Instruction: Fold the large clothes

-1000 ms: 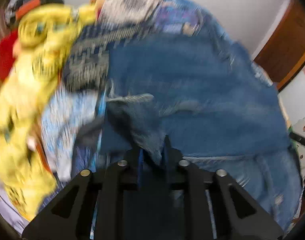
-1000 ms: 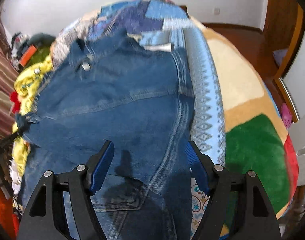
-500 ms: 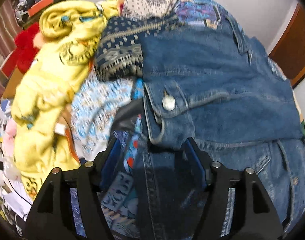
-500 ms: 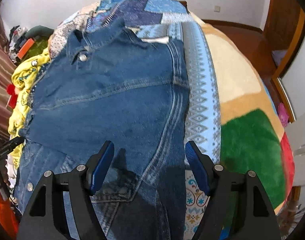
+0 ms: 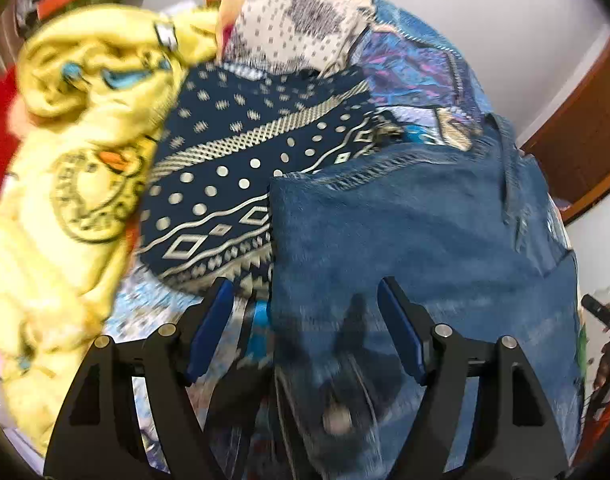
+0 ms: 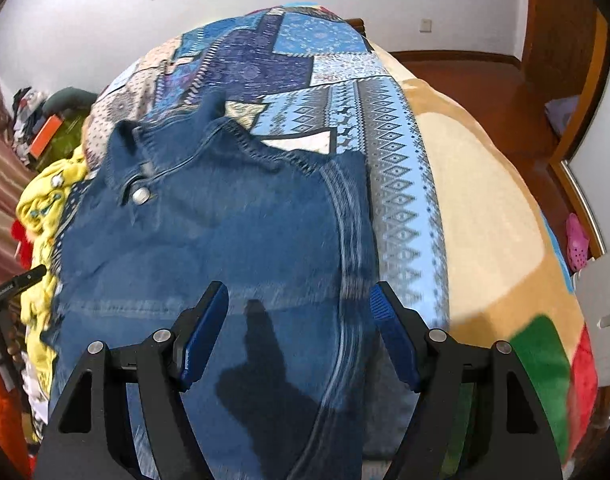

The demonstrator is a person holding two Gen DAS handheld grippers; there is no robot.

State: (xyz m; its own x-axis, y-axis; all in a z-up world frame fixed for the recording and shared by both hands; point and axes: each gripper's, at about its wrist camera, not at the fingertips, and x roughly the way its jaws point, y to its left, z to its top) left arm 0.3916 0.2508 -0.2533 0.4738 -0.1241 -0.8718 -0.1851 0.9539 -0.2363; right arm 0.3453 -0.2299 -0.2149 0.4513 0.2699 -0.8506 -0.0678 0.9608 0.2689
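I see my left gripper (image 5: 305, 300) and right gripper (image 6: 299, 300) both spread, gripping nothing, above the blue denim jacket (image 6: 225, 232) lying flat on the patchwork bedspread (image 6: 397, 160), a crumpled yellow garment (image 5: 77, 184) to its left

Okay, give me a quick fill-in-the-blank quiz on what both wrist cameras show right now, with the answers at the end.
1. The garment spread on the bed is a blue ____ jacket.
2. The jaws of both the left gripper and the right gripper stand ____, holding nothing.
3. To the jacket's left in the left wrist view lies a crumpled ____ garment.
4. Near the jacket's collar in the right wrist view sits a round metal ____.

Answers: denim; open; yellow; button
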